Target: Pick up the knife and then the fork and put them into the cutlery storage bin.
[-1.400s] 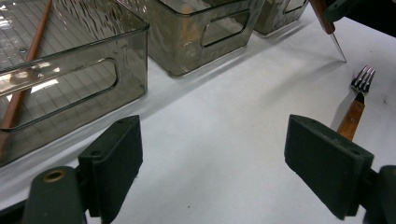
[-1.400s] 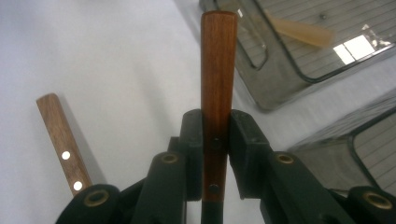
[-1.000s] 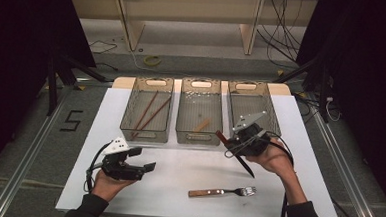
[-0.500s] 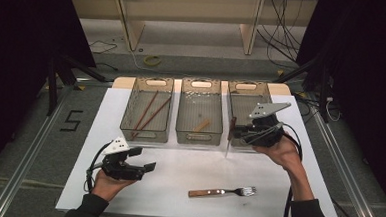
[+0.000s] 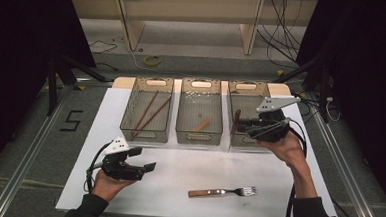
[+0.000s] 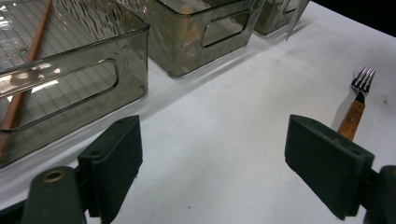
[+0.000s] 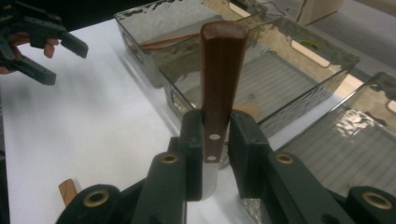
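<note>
the left gripper [image 5: 145, 167] sits low over the white table [image 5: 178, 163] near its front left corner, held in the person's left hand [image 5: 107, 184]. its jaws stand wide apart with nothing between them; in the left gripper view bare table shows between the two black pads. ahead of this gripper and to its left lies the left bin [image 5: 147, 109], with two brown chopsticks [image 5: 151, 111] lying aslant inside it. straight ahead and further off stands the middle bin [image 5: 200, 111], a short wooden piece [image 5: 201, 124] on its floor. to the gripper's right, flat on the table, lies a fork [image 5: 221, 192] with a wooden handle, tines pointing away to the right; in the left gripper view the fork [image 6: 357, 105] shows just past the right-hand pad, apart from it.

the right gripper [image 5: 245, 124] hangs over the near left part of the right bin [image 5: 247, 114], held in the person's right hand [image 5: 286, 146]. its jaws are closed tight on a knife [image 7: 220, 84] with a brown wooden handle: the pads clamp it where the riveted handle meets the steel blade, so the handle rises beyond the pads and a short stretch of blade shows below them. in the high view the knife [image 5: 237, 116] shows as a dark upright piece at this gripper's tip, within the right bin's outline; whether it touches the bin i cannot tell.
</note>
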The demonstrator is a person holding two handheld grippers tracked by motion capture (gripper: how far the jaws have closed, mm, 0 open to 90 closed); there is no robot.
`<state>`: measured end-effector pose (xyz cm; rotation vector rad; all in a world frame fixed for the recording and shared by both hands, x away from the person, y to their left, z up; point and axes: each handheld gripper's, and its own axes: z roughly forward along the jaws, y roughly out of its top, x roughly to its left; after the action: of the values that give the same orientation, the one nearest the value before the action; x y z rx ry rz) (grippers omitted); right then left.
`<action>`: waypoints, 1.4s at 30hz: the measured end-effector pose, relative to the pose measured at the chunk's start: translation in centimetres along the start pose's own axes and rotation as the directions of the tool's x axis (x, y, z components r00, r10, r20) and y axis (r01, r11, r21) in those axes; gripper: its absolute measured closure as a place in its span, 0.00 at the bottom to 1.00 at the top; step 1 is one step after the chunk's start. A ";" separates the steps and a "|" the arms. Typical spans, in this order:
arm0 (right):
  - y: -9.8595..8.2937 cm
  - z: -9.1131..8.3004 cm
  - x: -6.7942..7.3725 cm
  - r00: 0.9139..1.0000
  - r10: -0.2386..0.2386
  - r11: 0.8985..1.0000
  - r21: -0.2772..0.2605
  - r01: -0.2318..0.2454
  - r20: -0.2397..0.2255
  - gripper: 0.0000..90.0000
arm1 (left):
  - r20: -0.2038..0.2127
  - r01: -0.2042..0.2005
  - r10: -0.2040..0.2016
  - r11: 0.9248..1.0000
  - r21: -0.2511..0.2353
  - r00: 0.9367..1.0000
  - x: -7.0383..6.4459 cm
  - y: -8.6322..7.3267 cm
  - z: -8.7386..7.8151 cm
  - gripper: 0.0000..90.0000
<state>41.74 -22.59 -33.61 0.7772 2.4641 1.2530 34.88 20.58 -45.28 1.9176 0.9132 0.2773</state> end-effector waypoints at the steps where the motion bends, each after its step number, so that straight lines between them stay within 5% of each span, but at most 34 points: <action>1: 0.1 -0.2 -0.1 1.000 0.002 1.000 -0.006 -0.002 0.006 0.85 | 0.000 0.004 -0.004 1.000 -0.003 1.000 0.0 0.0 0.0 0.21; 16: 3.3 -3.6 -2.4 0.998 0.028 0.998 -0.065 -0.025 0.058 0.85 | 0.000 0.006 -0.006 1.000 -0.003 1.000 0.0 0.0 0.0 0.21; 24: 4.7 -4.7 -4.1 0.992 0.057 0.997 -0.049 -0.052 0.109 0.85 | 0.000 0.005 -0.005 1.000 -0.004 1.000 0.0 0.0 0.0 0.21; 42: 1.0 -3.5 -8.5 0.968 0.168 0.986 -0.030 -0.165 0.186 0.85 | 0.001 0.007 -0.007 1.000 -0.005 1.000 0.0 0.0 0.0 0.21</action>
<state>47.40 -29.28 -30.79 1.0661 2.2754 1.1900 34.91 20.61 -45.26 1.9097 0.9172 0.2743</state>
